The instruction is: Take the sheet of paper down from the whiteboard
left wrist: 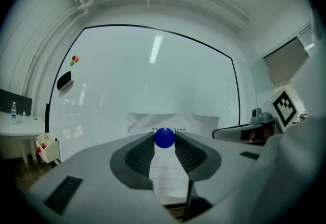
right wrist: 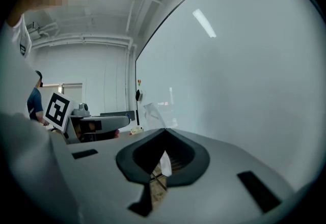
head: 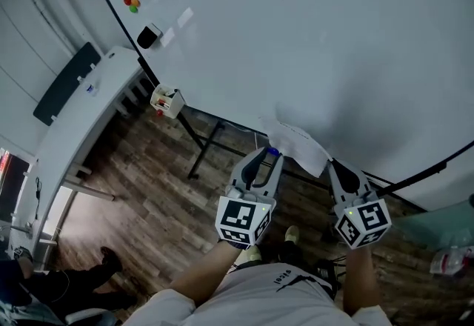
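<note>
Filling most of the head view, the whiteboard (head: 296,35) has a long white table (head: 81,124) standing off at its 9 o'clock side. Low on the board is the sheet of paper (head: 300,143), creased and bulging away from the surface. It lies at 1 o'clock from the left claw (head: 268,156) and at 11 o'clock from the right claw (head: 332,164), so the left claw meets its left end and the right claw its right corner.

The right claw's jaws are closed at the tips. Its own view shows a white strip of the sheet pinched between them.

The left claw stands fairly wide, its two tips resting against either side of a round blue magnet (left wrist: 164,137). In that claw's view the magnet sits over the upper middle of the sheet, dead ahead at 12 o'clock from the jaws.

A small basket (head: 167,101) hangs at the board's lower left edge. A black eraser (head: 148,36) sits at 11 o'clock from it, with red and green dots (head: 132,4) further along the same line.
</note>
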